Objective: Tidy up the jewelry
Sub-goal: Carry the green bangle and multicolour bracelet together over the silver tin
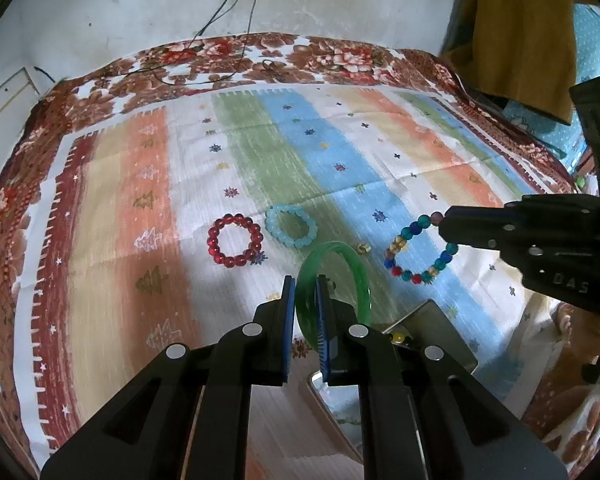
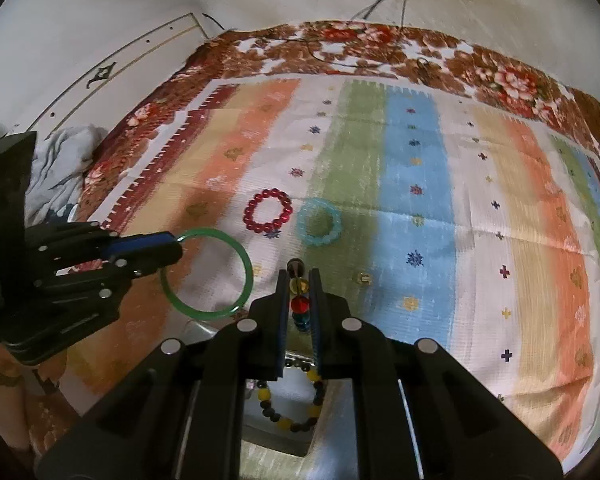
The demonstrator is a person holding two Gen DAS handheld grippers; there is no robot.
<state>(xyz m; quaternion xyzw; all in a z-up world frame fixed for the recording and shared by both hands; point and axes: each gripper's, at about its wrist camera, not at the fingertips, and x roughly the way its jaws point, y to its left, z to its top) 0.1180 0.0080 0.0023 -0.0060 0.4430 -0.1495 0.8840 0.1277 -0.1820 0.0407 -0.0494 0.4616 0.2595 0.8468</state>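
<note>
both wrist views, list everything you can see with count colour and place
green bangle: 1, translucent green, held off the cloth by the left gripper
multicolour bead bracelet: 1, blue, red, yellow and teal beads, held by the right gripper
red bead bracelet: 1, dark red, flat on the cloth, beside the light blue one
light blue bead bracelet: 1, pale blue, flat on the cloth, right of the red one
yellow and dark bead bracelet: 1, lying in the tray
tray: 1, grey metal, near edge of the cloth
striped cloth: 1, multicolour stripes, over a floral blanket
left gripper: 1, black with blue fingers, shut on the bangle
right gripper: 1, black, shut on the bead bracelet
</note>
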